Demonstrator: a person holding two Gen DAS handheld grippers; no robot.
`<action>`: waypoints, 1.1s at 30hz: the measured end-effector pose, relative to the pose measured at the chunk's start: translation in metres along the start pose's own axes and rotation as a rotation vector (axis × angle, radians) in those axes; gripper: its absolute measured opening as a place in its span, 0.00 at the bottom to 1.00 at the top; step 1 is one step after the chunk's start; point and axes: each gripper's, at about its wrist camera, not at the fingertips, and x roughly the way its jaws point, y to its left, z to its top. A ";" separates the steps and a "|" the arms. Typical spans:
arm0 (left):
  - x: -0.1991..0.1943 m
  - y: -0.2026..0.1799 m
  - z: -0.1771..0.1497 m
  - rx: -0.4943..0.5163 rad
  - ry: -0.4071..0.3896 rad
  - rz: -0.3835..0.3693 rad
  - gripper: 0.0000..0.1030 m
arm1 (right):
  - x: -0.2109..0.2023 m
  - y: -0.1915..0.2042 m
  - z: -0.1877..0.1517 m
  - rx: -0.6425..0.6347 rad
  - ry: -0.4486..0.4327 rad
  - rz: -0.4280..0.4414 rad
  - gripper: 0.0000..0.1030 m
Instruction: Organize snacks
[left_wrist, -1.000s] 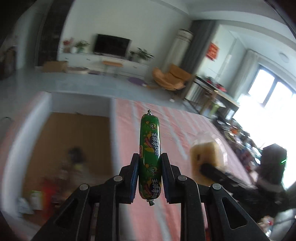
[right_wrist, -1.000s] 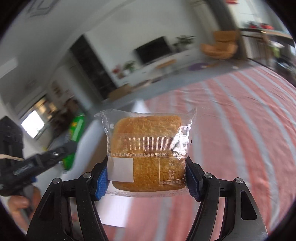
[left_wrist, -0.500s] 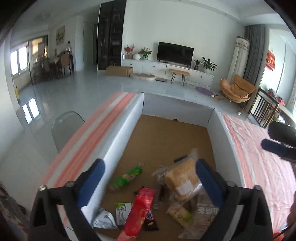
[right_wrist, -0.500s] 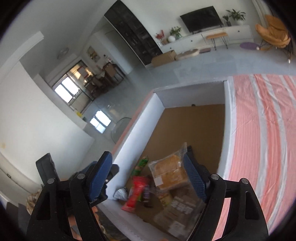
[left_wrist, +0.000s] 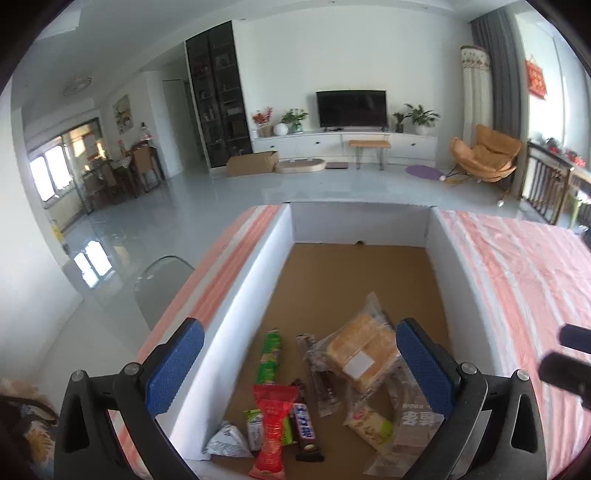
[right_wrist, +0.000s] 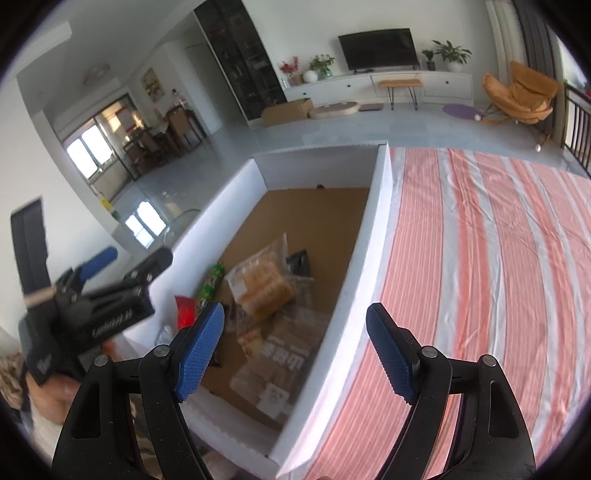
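I am looking down into the box (left_wrist: 236, 325), white-walled with a brown cardboard floor, sitting on the striped cloth (right_wrist: 480, 258). The snacks are lying bunched at the box's near end, at 6 o'clock in my left view; the far end shows bare floor. The bread (left_wrist: 364, 354), golden in a clear wrapper with a white label, is resting on top of the pile, tilted. At its 9 o'clock the green sausage (left_wrist: 270, 356) is lying flat on the floor. Nearer me, a red packet (left_wrist: 273, 424) is lying beside a dark candy bar (left_wrist: 306, 430), with a small white pouch (left_wrist: 227, 441) at the left wall and a pale wafer pack (left_wrist: 369, 428) at 5 o'clock.

I am holding the left gripper (left_wrist: 299, 369) over the box with its jaws spread wide and nothing between them. The right gripper (right_wrist: 295, 350) is hovering over the box's right wall, jaws likewise spread and empty. In the right view the bread (right_wrist: 264, 288) is showing at 10 o'clock from that gripper, the sausage (right_wrist: 210, 284) just left of it.
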 end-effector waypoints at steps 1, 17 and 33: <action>-0.002 -0.002 -0.002 0.007 -0.002 0.027 1.00 | -0.001 0.003 -0.003 -0.018 0.001 -0.017 0.80; -0.018 0.002 -0.011 -0.018 0.018 0.017 1.00 | -0.004 0.032 -0.013 -0.105 0.007 -0.155 0.80; -0.038 0.013 -0.004 0.004 -0.048 0.016 1.00 | -0.017 0.042 -0.012 -0.146 -0.109 -0.258 0.82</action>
